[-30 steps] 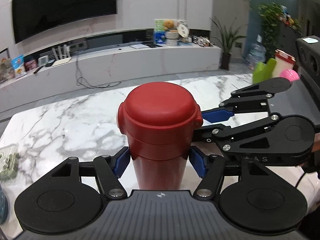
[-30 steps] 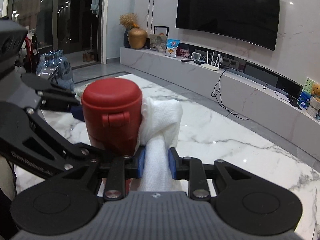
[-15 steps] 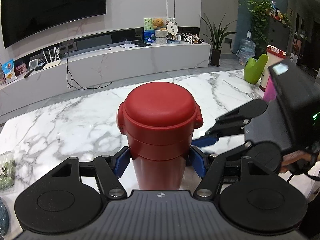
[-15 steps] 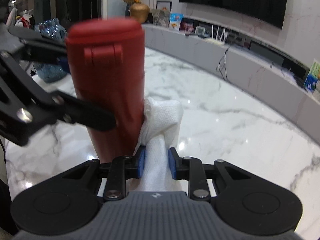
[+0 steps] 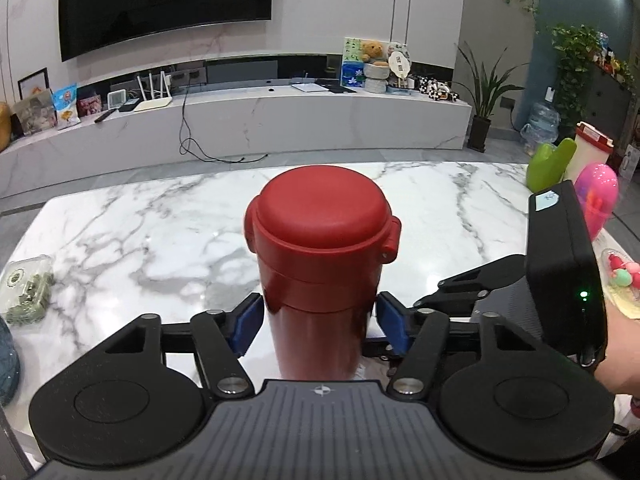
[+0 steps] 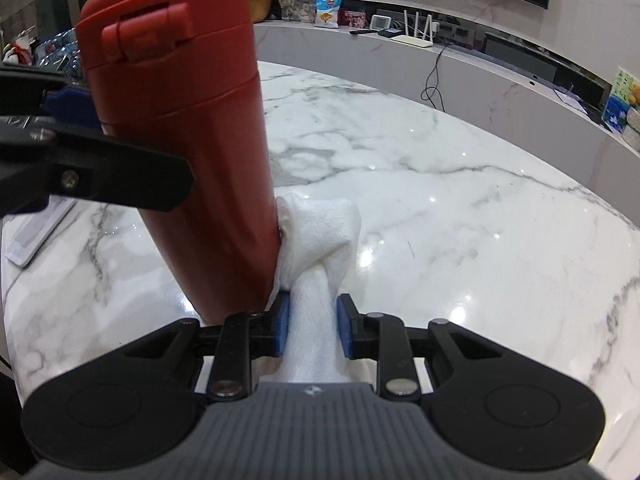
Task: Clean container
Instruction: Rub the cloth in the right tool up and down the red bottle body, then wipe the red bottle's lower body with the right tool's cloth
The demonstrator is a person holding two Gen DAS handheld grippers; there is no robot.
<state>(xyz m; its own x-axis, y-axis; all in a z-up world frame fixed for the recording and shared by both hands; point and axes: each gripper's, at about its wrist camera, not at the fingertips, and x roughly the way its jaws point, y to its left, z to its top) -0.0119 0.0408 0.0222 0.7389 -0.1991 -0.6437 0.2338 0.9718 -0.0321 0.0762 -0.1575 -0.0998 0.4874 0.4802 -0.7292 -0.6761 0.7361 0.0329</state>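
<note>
A red lidded bottle (image 5: 320, 264) stands upright over the white marble table (image 5: 140, 240). My left gripper (image 5: 320, 320) is shut on its body just below the lid. In the right wrist view the bottle (image 6: 180, 140) fills the left side, tilted slightly. My right gripper (image 6: 312, 324) is shut on a white cloth (image 6: 320, 236), whose bunched end presses against the lower right side of the bottle. The right gripper also shows in the left wrist view (image 5: 520, 300), low beside the bottle. The bottle's base is hidden.
A clear box of green items (image 5: 26, 288) lies at the table's left edge. A green object (image 5: 550, 164), a pink toy (image 5: 598, 196) and a white jug (image 5: 588, 152) stand at the right. A TV bench (image 5: 240, 120) runs behind the table.
My right gripper with the cloth has slid down the bottle's side, from near the lid to the lower body. My left gripper keeps its hold on the bottle.
</note>
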